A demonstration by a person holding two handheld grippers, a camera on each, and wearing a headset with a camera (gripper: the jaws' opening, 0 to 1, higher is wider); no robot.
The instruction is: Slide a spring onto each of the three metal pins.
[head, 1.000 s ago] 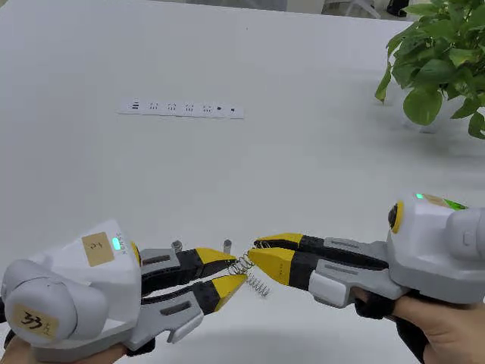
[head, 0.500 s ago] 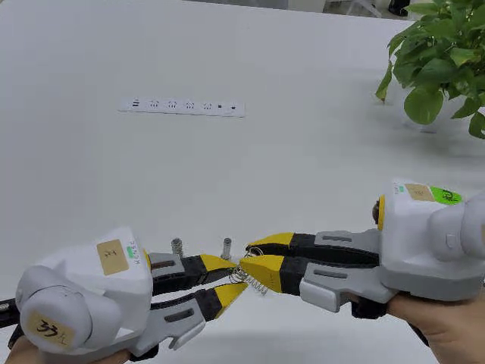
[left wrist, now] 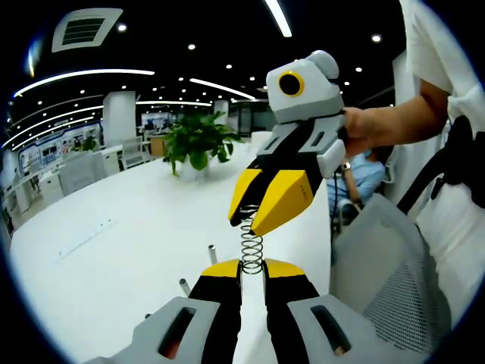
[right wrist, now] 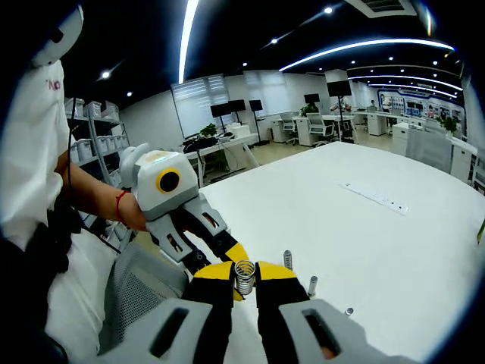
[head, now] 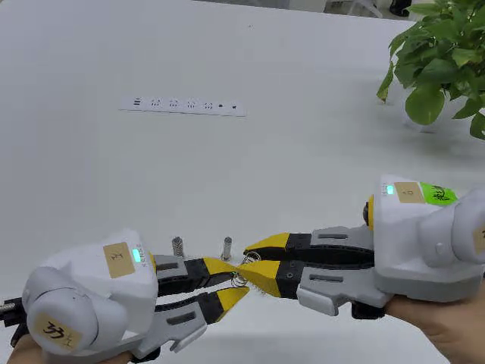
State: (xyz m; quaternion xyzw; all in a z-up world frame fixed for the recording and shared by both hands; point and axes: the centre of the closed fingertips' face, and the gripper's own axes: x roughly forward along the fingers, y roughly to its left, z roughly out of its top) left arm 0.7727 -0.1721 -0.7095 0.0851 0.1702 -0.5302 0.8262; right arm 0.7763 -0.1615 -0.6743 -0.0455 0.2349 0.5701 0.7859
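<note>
The left hand-held gripper and right hand-held gripper both pinch one spring over the table, at five o'clock of a bare pin; the neighbouring pin looks sprung, so two remain.

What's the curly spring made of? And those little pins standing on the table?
The spring looks like thin bare steel wire: grey, shiny and coiled. The pins look like metal too, silvery with a dull shine, though they are too small to be sure.
</note>
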